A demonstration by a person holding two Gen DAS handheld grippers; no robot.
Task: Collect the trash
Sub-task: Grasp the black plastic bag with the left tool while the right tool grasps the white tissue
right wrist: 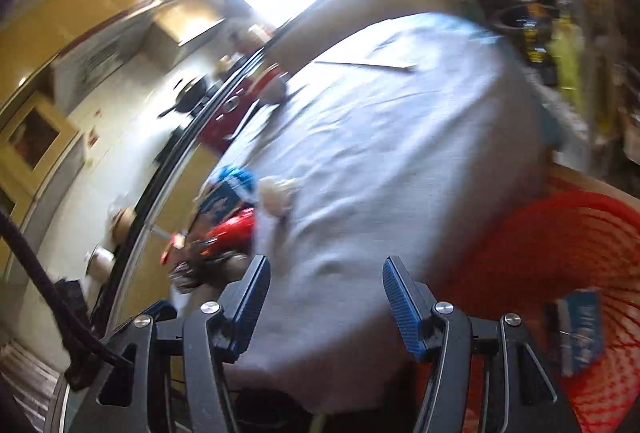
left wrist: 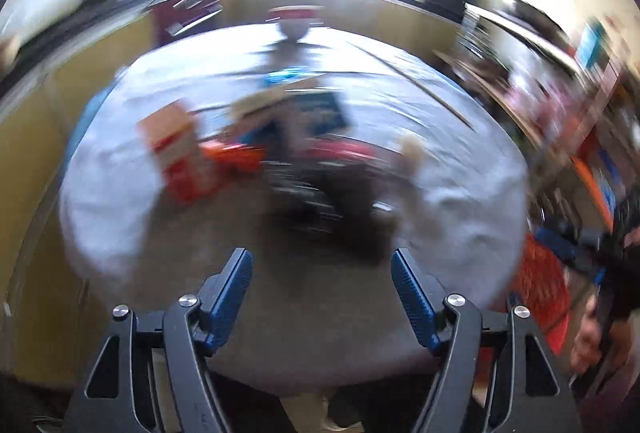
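Both views are motion-blurred. A round table with a grey cloth (left wrist: 120,201) holds a heap of trash: a red-and-white carton (left wrist: 180,149), blue packets (left wrist: 320,109), red wrappers (left wrist: 344,149), a dark crumpled mass (left wrist: 340,201) and a pale crumpled wad (left wrist: 412,153). My left gripper (left wrist: 322,265) is open and empty above the table's near edge. My right gripper (right wrist: 325,273) is open and empty over the cloth (right wrist: 400,153), with the trash heap (right wrist: 228,209) to its left. An orange mesh basket (right wrist: 560,253) stands at the right with a blue packet (right wrist: 580,329) in it.
The basket also shows at the right edge of the left wrist view (left wrist: 544,289). A bowl (left wrist: 294,21) stands at the table's far edge. Yellow cabinets (right wrist: 60,33), a counter and cluttered shelves (left wrist: 580,105) surround the table.
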